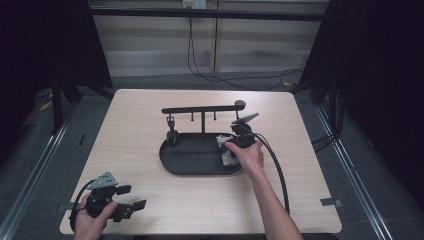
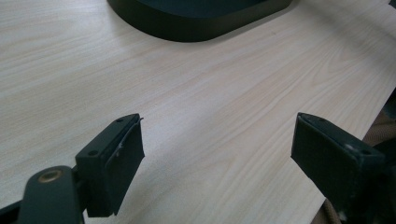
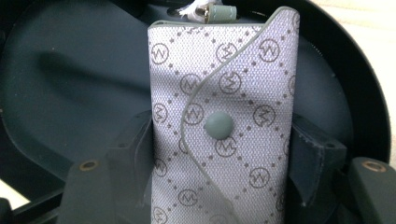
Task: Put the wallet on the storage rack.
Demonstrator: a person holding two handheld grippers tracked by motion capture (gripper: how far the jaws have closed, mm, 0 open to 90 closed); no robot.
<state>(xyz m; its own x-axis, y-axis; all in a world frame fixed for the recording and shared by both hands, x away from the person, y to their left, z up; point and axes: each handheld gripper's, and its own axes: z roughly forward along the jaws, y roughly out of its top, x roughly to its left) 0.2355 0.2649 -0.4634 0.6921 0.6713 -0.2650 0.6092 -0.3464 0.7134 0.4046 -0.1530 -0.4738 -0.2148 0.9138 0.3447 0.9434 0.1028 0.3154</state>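
Note:
A pale grey fabric pouch (image 3: 224, 70) with a printed logo pattern and a round snap lies flat in the black oval tray (image 1: 190, 162), at its right end (image 1: 226, 150). My right gripper (image 1: 235, 145) reaches down over it. In the right gripper view, my right gripper (image 3: 223, 140) has its black jaws on either side of the pouch, close against the edges, and the flat fabric shows no squeeze. A person's hand holds my left gripper (image 1: 132, 196) at the table's front left corner. It (image 2: 217, 144) stands wide open over bare wood.
A black stand with a horizontal rail (image 1: 200, 109) and small hanging hooks rises from the tray's far side. A small metal and green piece (image 3: 212, 11) sits at the pouch's far end. The tray's rim (image 2: 196, 28) lies ahead of the left gripper. Cables cross the floor behind the table.

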